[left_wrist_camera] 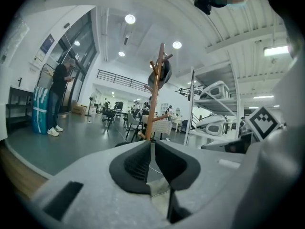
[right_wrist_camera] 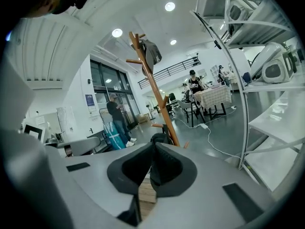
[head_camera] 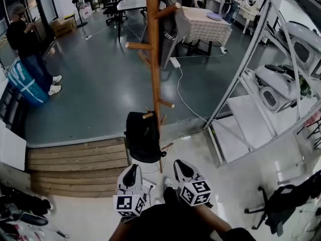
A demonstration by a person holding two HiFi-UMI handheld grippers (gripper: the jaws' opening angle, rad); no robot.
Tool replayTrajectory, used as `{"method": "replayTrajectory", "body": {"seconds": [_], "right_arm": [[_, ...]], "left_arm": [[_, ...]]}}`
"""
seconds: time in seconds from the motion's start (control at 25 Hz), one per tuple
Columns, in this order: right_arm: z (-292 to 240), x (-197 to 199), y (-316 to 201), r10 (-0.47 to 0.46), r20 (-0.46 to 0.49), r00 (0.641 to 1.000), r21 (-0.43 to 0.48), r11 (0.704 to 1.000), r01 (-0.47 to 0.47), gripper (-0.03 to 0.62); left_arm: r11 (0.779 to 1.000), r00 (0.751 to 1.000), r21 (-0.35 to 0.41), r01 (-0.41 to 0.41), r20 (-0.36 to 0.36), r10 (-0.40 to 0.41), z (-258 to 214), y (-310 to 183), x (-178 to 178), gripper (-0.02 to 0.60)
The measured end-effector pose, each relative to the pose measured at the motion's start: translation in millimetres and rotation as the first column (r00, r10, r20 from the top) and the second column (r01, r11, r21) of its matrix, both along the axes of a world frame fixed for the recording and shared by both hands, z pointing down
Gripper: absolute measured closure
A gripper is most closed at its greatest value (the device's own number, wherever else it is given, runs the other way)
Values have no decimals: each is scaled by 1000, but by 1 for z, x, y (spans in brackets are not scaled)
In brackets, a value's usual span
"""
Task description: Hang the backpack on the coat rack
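The black backpack [head_camera: 142,139] hangs low on the wooden coat rack [head_camera: 153,59], at one of the lowest pegs, which sticks out just above its top. Its body lies against the pole, close above the floor. The rack stands on the grey floor [head_camera: 100,69], just past the edge of a wooden step [head_camera: 75,159]. Higher on the same rack a grey garment [head_camera: 173,29] hangs from an upper peg. The person holds both tools low in front of the body, a little apart from the backpack and not touching it. The left gripper [head_camera: 132,168] has its jaws clenched together with nothing between them. The right gripper [head_camera: 179,164] also has its jaws pressed shut and empty, and it points toward the backpack and the pole. At the right side stands a metal shelf [head_camera: 261,109] with white machines on it. A white cable [head_camera: 183,99] runs over the floor behind the rack. Far at the left another person [head_camera: 22,39] stands beside a blue bag [head_camera: 25,84].
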State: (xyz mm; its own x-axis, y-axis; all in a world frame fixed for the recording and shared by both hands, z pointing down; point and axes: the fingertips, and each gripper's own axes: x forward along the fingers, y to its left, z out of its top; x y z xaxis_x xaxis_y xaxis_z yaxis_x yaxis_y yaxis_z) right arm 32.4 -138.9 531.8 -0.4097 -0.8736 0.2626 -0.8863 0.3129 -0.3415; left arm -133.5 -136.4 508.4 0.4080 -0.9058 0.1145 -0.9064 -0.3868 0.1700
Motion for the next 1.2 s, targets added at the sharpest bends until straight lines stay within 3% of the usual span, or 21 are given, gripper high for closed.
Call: {"method": "replayTrajectory", "body": {"seconds": [0.12,0.36,1.2], "right_arm": [[0,-1,11,-8,-4,1000,-3,1000,8,574],[6,-4,19,-22,-46,999,4,1000,23,582],[9,-2,13,-12,-18,1000,1,1000,12,582]], "left_arm": [[1000,1000,22,-7,1,7,-5,6,6,540],[1000,1000,-23,7,-1,-7,11,9,8,540],[999,999,-26,-29,14,29,17,5,16,540]]}}
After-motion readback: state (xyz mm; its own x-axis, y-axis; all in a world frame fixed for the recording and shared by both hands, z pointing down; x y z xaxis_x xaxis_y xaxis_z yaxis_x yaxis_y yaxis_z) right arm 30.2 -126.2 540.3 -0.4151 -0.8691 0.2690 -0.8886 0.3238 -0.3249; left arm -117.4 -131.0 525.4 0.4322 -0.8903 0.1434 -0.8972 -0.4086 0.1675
